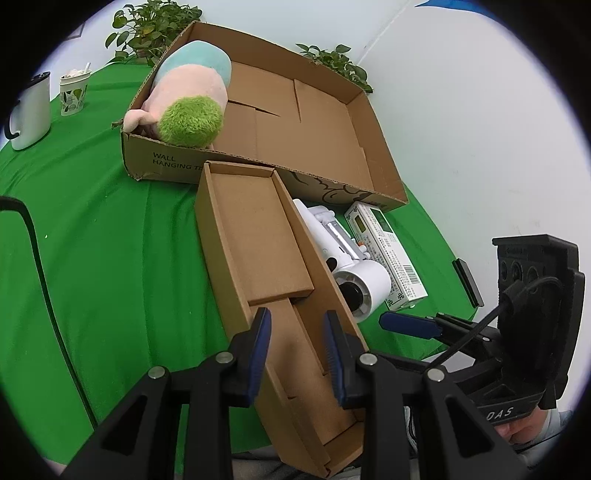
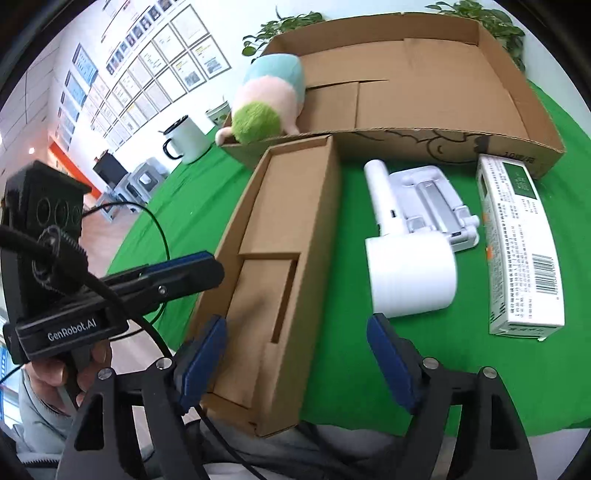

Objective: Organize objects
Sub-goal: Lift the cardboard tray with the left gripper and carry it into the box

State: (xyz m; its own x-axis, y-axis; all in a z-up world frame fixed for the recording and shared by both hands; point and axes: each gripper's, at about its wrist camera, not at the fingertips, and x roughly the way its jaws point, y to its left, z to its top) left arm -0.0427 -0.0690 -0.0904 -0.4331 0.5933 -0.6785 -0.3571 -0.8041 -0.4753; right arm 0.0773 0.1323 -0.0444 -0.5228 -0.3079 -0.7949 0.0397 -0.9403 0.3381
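Note:
A long narrow cardboard box [image 1: 255, 254] lies open on the green table; it also shows in the right wrist view [image 2: 280, 258]. My left gripper [image 1: 297, 343] is open, its fingers hovering over the box's near end. My right gripper [image 2: 295, 354] is open and empty, straddling the box's right wall near the white hand-held device [image 2: 406, 258]. That device [image 1: 347, 258] lies beside the box. A white and green carton [image 2: 517, 243] lies right of it. A big cardboard tray [image 2: 424, 92] at the back holds a plush toy [image 2: 269, 107].
A white mug [image 1: 29, 110] and a paper cup [image 1: 74, 92] stand at the far left of the green cloth [image 1: 110, 240]. Potted plants [image 1: 155, 29] stand behind the tray. A black cable [image 1: 40, 266] runs along the left. The table's near edge is right below my grippers.

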